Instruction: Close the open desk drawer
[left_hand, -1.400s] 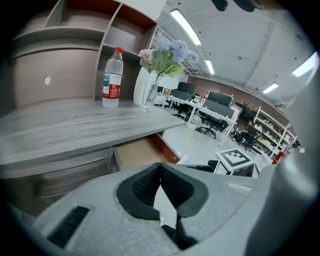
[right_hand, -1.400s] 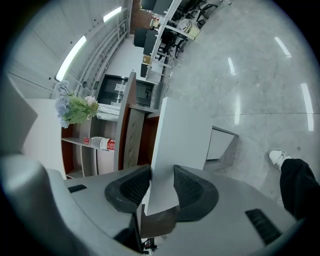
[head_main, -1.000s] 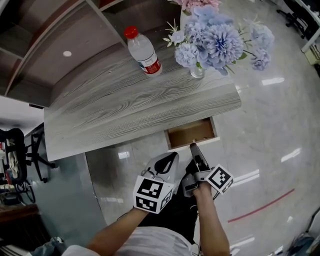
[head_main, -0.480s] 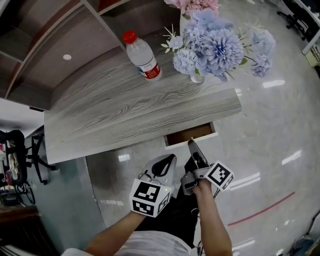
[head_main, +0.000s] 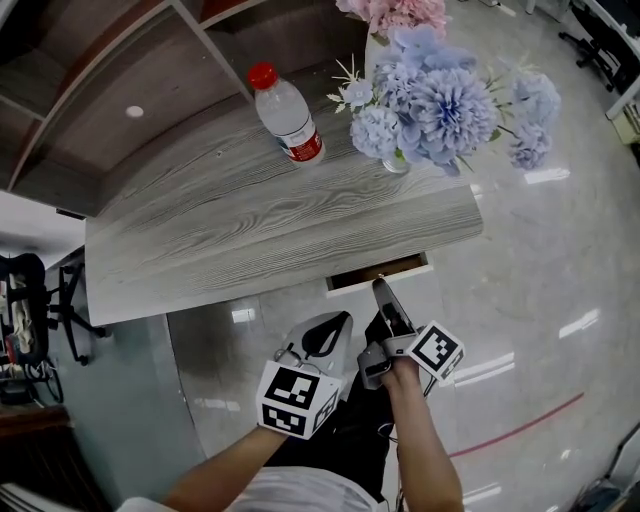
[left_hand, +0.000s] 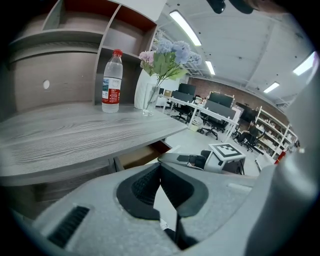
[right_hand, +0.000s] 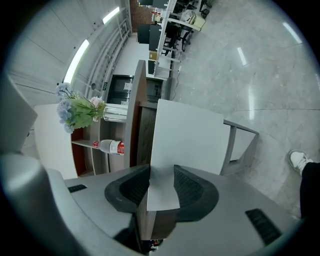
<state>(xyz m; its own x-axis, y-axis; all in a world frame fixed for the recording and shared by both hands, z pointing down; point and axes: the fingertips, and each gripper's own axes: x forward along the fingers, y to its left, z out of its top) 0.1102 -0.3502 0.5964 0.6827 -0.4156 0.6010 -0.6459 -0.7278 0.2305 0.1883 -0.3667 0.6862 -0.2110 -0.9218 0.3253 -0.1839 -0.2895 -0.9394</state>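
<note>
Drawer: shallow white-fronted brown wooden drawer sat under the right end of the grey wood-grain desk top, out by only a narrow sliver of brown interior.
Right gripper: grey, black-padded two-jaw right gripper pointed at the white front, with its tip at or just touching the panel. Its jaws stood apart and clamped nothing; in the right gripper view the white panel showed through the gap.
Left gripper: matching left gripper hung below the desk edge, clear of the drawer, with its jaw tips together and nothing between them.
Bystanders: clear plastic water bottle with red cap and label and glass vase of blue and pink flowers stood upright on the desk top, well back from the drawer.
Stage: judged to be the last part of the push, as the front was not yet flush with the desk edge.
Handling: drawer judged light, stiff and free-sliding. Its flat front looked smooth and probably slippery, so it wanted a square push rather than a pinch.
Contact place: middle of the white front judged best, since pressure at one end could skew the drawer on its runners.
Risk: hard shove could have jolted the desk and toppled the bottle or vase.
</note>
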